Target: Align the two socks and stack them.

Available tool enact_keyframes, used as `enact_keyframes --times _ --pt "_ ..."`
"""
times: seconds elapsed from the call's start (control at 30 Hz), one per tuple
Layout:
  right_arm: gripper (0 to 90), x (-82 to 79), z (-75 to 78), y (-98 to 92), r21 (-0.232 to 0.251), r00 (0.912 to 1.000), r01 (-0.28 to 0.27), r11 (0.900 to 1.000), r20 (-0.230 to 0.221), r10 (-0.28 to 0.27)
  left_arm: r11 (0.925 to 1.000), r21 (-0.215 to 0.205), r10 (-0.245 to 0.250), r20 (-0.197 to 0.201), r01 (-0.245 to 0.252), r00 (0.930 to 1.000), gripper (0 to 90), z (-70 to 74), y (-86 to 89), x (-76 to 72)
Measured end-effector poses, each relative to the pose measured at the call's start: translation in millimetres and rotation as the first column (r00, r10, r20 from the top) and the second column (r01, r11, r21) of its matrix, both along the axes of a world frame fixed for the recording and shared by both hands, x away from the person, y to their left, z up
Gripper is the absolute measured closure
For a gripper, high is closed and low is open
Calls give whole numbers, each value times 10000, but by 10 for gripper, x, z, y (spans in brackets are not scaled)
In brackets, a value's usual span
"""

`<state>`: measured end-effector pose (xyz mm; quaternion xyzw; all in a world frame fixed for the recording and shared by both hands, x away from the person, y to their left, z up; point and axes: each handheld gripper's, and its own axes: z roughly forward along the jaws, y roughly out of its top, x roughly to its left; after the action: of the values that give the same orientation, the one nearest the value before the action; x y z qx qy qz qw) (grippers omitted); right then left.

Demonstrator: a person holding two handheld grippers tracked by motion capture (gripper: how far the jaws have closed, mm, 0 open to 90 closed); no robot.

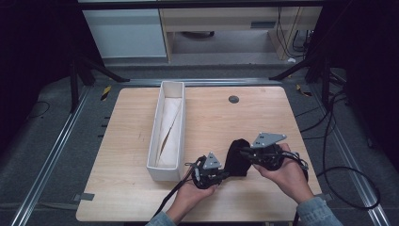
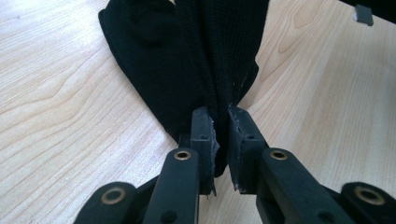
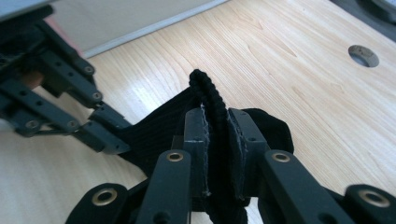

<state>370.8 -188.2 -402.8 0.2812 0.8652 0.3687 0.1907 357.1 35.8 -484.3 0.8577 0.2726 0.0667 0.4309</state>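
Pale wooden table (image 1: 141, 188): both the left gripper (image 2: 221, 135) and right gripper (image 3: 217, 140) pinch a black knit cloth (image 1: 236, 157), perhaps a sock, which a hard pull could slip free.

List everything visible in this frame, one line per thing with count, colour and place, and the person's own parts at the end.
knit cloth: one, black, near right part of the table, pinched at two spots.
box: one, white, long and open-topped, left of centre, running front to back.
folded sheet: one, cream, lying inside the box.
table: one, light wood, with a round grey hole near its far edge.
left gripper: one, black, jaws shut on the cloth's near edge.
right gripper: one, black, jaws shut on a ribbed fold of the cloth.
hands: two, entering from the bottom, each holding a gripper.
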Motion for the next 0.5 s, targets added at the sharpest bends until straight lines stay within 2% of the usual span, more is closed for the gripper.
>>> enact_keyframes --times 0.33,0.5 --pt "786 271 -238 -4 -160 9978 209 9997 -619 -219 9999 120 89 -269 -86 9996 789 -55 -36 41" --pt "786 327 -327 -43 -298 9956 304 9991 -877 -329 9998 197 29 -352 -22 9994 787 -86 -74 40"
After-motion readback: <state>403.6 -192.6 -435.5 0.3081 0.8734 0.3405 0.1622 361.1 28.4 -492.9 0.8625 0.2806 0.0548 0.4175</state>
